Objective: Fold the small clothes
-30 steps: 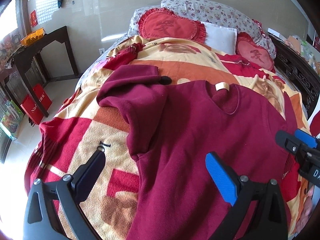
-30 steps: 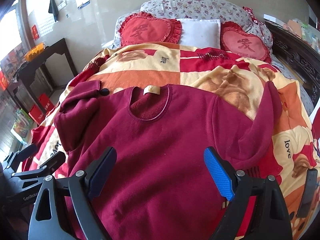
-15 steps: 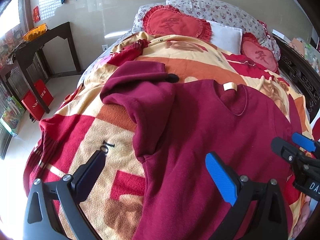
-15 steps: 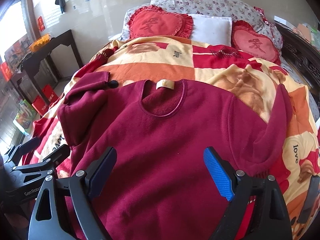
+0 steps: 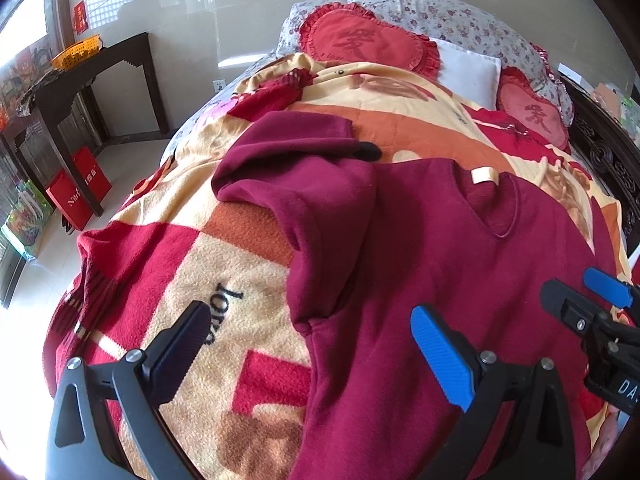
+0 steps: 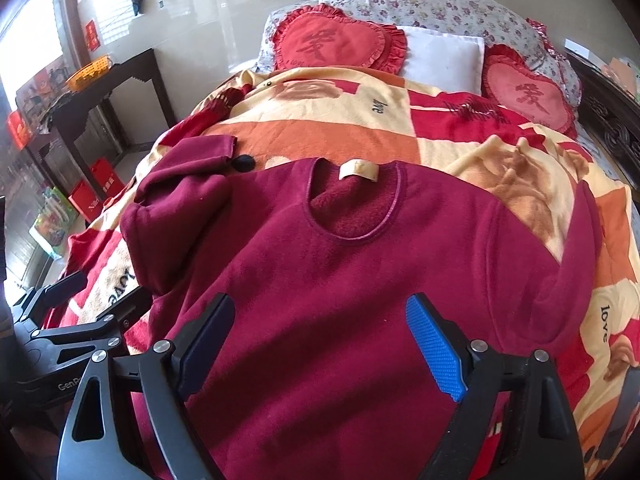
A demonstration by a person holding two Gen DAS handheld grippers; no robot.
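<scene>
In the left wrist view, the left gripper (image 5: 310, 344) is hanging above the bed with its jaws spread wide and gripping nothing; its dark finger (image 5: 182, 344) is sitting over the patterned blanket (image 5: 168, 264) while its blue-padded finger (image 5: 440, 360) is sitting over the maroon sweater (image 5: 420, 264). The sweater is lying front up on the blanket, neckline toward the pillows, with a pale label (image 5: 485, 176) showing inside the collar, and its sleeve (image 5: 288, 160) on this side is lying bunched and folded across the shoulder. Two red heart cushions (image 5: 360, 44) and a white pillow (image 5: 468, 70) are resting at the head of the bed, and a dark wooden table (image 5: 80, 80) is standing by the wall beyond the bedside. The right gripper (image 5: 592, 300) is showing at the right edge, just above the sweater's far side. In the right wrist view, the right gripper (image 6: 320, 340) is likewise standing spread apart and empty, both fingers hovering over the lower body of the sweater (image 6: 340, 280). The other sleeve (image 6: 560, 272) is lying bent along the sweater's right side, its cuff end curling back toward the hem. The left gripper (image 6: 80, 300) is appearing at the left edge, over the blanket (image 6: 440, 132) just beside the sweater's bunched sleeve.
</scene>
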